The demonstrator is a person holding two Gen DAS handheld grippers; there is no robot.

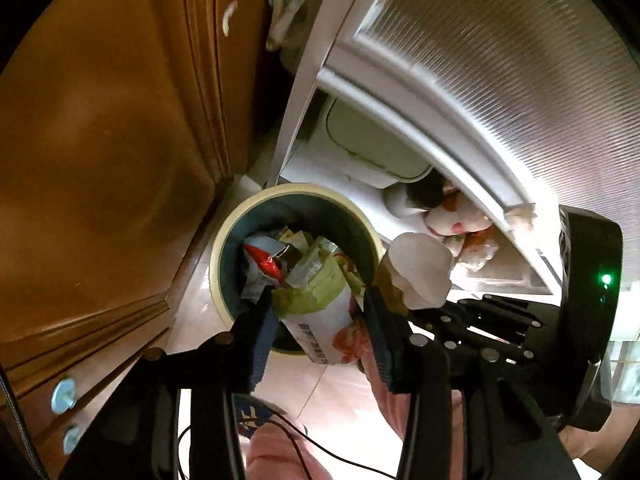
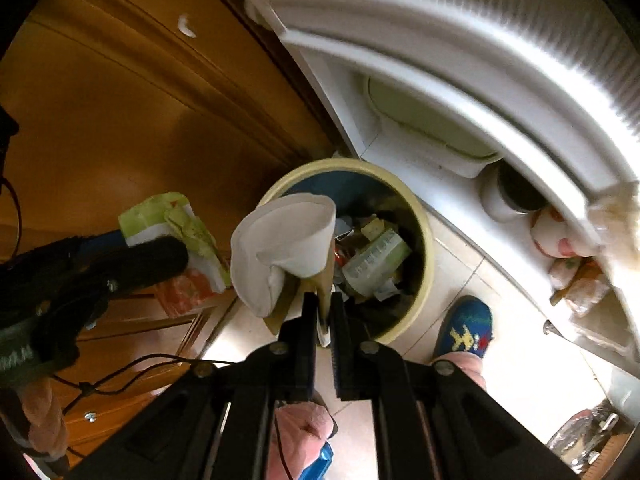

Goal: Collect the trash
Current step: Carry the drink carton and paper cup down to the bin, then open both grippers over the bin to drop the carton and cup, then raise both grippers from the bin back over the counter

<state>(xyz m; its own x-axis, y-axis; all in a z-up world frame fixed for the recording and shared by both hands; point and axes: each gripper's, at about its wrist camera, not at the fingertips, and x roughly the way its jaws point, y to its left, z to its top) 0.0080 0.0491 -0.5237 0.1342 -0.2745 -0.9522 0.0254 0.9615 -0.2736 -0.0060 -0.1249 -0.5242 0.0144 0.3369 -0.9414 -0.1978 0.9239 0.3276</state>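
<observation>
Trash fills our bin [image 1: 224, 240] on the floor; our left gripper [image 1: 320, 300] clamps a green-white wrapper [image 1: 320, 312] above it, our right gripper [image 2: 324, 308] pinches a crumpled cup [image 2: 280, 236].

Left wrist cam sat above and near the round cream-rimmed waste bin with dark blue inside [image 1: 294, 196], looking steeply down along its two black fingers, bin dead centre. Orange-brown wooden cabinet front [image 1: 100, 140] filled the left, white ribbed-glass door [image 1: 500, 80] the far right. Right wrist cam looked down from a spot just right of the other, w/ same steep tilt, bin [image 2: 424, 264] centre-right and close. Both views shared bin, cabinet [image 2: 120, 120], door [image 2: 480, 20] and pale tiled floor [image 1: 344, 396] [image 2: 512, 380]. Each cam also caught the other gripper at its edge.
</observation>
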